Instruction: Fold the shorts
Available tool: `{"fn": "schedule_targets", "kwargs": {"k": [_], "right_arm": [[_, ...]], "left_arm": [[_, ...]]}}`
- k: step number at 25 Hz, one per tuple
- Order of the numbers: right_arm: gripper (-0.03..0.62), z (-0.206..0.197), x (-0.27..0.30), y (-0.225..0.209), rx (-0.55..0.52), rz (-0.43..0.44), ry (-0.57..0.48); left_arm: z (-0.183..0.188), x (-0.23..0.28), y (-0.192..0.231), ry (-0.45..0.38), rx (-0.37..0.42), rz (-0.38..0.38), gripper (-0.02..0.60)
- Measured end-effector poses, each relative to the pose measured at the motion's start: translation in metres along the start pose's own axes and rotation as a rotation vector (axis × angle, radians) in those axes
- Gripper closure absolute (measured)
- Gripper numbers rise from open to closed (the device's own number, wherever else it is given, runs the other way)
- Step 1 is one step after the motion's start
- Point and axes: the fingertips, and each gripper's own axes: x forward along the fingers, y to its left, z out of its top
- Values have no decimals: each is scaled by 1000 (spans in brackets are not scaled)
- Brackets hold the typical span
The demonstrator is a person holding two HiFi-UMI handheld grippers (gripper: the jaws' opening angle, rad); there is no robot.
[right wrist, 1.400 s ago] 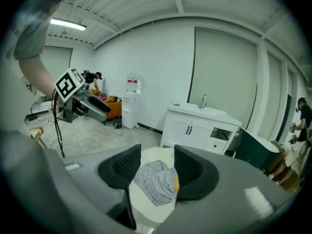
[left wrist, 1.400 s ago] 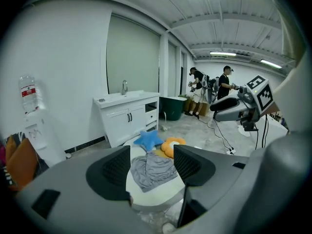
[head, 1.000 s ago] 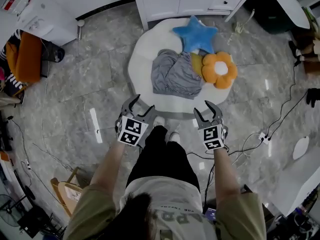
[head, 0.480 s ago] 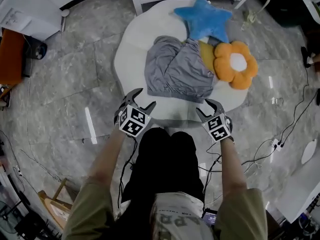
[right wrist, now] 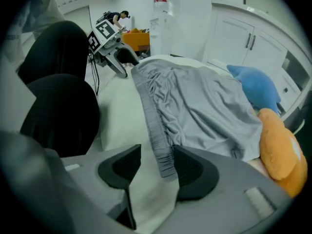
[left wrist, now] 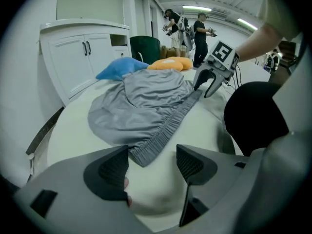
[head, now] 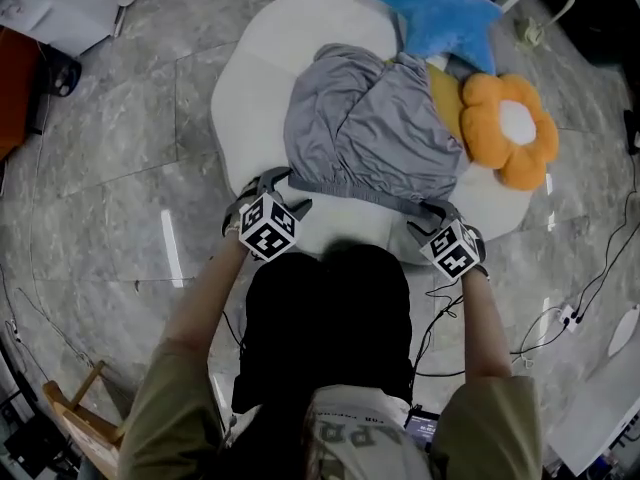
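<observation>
Two handheld grippers are hovering low over the near edge of a round white cushion (head: pixel 245 88), seen from above the person's head. Nearest the camera, the person's black-trousered knees (head: pixel 325 308) are showing at that edge, between the two forearms.

The left gripper (head: pixel 283 190) is holding its jaws spread, having just been opening wider. Nothing is lying between its pads. The left end of the waistband (head: pixel 360 196) is resting just ahead of the gap, nearer the left-hand pad.

The right gripper (head: pixel 428 216) is also holding its jaws apart. The right end of the band is lying inside the gap, close against one pad, though as far as I can judge the pads are not squeezing it.

The waistband is running side to side across the cushion, with its long axis spanning from one gripper to the other. Each gripper is therefore standing at its own end, about equally near.

The grey shorts (head: pixel 370 128) are spreading away from the fingers, rumpled, with the legs pointing toward the far side. Beyond them, an orange flower pillow (head: pixel 515 128) is touching the shorts' far right edge, and a blue star pillow (head: pixel 440 13) is lying just behind. Both are likely crowding any fold carried that way.

Farther off, a white cabinet (left wrist: pixel 83 57) is standing past the cushion on the grey marble floor (head: pixel 120 148).
</observation>
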Motion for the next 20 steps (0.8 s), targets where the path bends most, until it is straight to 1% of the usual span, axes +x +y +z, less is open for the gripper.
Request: {"fn": "schedule_targets", "kwargs": {"k": [2, 3, 6, 7, 9, 11, 13, 16, 18, 20], "right_arm": [[391, -7, 6, 2, -38, 13, 22], [393, -10, 7, 2, -40, 16, 22], [404, -11, 2, -4, 15, 25, -2], [410, -12, 1, -7, 16, 22, 1], [477, -18, 0, -8, -35, 9, 35], [487, -24, -2, -7, -84, 13, 63], [491, -22, -7, -6, -65, 32, 47], [510, -17, -16, -8, 3, 58, 12], [513, -18, -21, -10, 22, 74, 5], [519, -19, -26, -13, 32, 89, -2]], "left_arm": [[-8, 8, 0, 23, 3, -10, 273], [-10, 11, 0, 29, 1, -13, 273], [-9, 15, 2, 51, 7, -18, 273], [-9, 16, 2, 59, 7, -21, 273], [-10, 16, 4, 73, 2, -31, 278], [-10, 16, 5, 91, 7, -37, 293], [-8, 17, 6, 110, 42, -27, 304], [-2, 21, 6, 127, 155, 20, 304], [0, 24, 5, 134, 219, 43, 305], [0, 26, 4, 134, 233, 36, 305]]}}
